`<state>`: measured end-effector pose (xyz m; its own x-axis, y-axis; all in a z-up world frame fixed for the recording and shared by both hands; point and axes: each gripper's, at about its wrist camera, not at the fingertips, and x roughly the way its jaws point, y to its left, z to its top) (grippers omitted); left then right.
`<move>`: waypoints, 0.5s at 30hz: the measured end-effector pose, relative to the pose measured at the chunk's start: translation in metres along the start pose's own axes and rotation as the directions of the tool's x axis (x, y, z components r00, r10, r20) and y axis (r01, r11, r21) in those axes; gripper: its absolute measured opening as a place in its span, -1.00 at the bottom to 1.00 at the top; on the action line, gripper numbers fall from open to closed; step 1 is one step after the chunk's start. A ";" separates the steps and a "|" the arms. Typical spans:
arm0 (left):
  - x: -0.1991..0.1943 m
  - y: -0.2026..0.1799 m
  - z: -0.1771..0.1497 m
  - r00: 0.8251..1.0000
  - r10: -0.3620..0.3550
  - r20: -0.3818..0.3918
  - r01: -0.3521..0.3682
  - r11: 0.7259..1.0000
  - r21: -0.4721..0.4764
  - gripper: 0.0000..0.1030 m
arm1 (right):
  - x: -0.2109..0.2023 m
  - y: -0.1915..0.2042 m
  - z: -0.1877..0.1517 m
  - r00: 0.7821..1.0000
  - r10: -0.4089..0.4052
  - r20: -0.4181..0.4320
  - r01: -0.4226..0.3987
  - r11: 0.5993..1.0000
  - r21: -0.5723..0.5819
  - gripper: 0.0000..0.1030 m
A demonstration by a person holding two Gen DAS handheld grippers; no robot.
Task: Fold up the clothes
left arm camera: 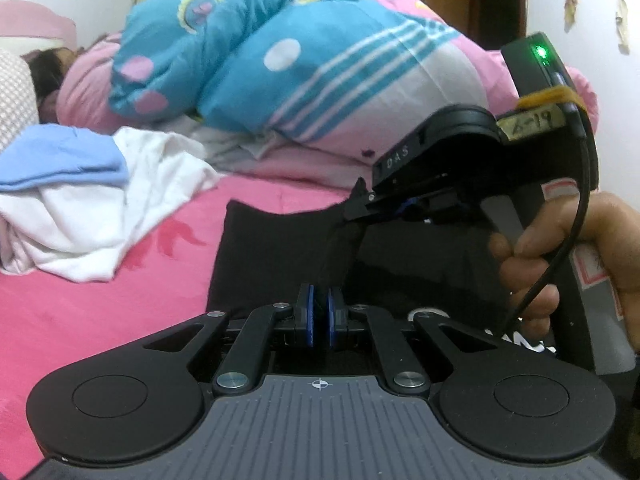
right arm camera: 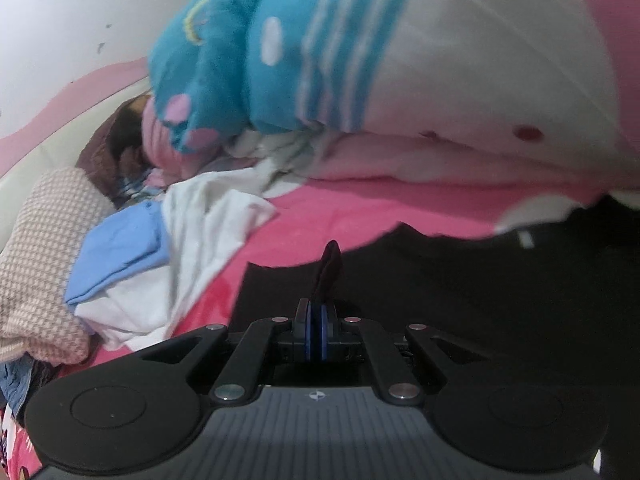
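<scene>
While both the left gripper (left arm camera: 319,322) and right gripper (right arm camera: 317,330) pinch the black garment (left arm camera: 276,256) on the pink bedsheet (left arm camera: 100,304), a fold is underway; next, lay the edge toward 12 o'clock.

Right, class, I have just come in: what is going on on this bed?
A person is folding a black garment on a pink bed with a handheld claw in each hand. The left claw and the right claw are each shut on a pinch of it. A white and blue pile of clothes lies to the left.
</scene>
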<state>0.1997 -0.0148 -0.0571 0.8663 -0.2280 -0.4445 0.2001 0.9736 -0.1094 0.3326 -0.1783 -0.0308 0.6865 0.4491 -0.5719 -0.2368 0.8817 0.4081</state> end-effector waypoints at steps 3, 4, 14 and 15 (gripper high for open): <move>0.003 -0.001 -0.003 1.000 -0.015 -0.022 0.015 1.000 -0.004 -0.90 | 0.000 -0.015 -0.006 1.000 -0.016 0.004 0.016 0.999 0.033 -0.94; 0.003 -0.001 -0.003 0.999 -0.016 -0.030 0.015 1.000 -0.007 -0.88 | 0.001 -0.019 -0.007 1.000 -0.017 0.003 0.017 0.999 0.046 -0.94; -0.006 0.016 -0.003 0.964 -0.254 -0.082 0.245 0.963 -0.114 -0.52 | 0.001 -0.063 -0.012 0.996 -0.083 -0.027 0.087 0.979 0.185 -0.90; -0.009 0.015 -0.003 0.954 -0.286 -0.091 0.276 0.954 -0.114 -0.51 | -0.005 -0.065 -0.011 0.995 -0.098 -0.026 0.101 0.978 0.182 -0.90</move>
<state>0.1936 0.0021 -0.0577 0.7273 -0.4968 -0.4736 0.3775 0.8658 -0.3285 0.3372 -0.2358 -0.0623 0.6883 0.3641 -0.6275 -0.0373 0.8816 0.4706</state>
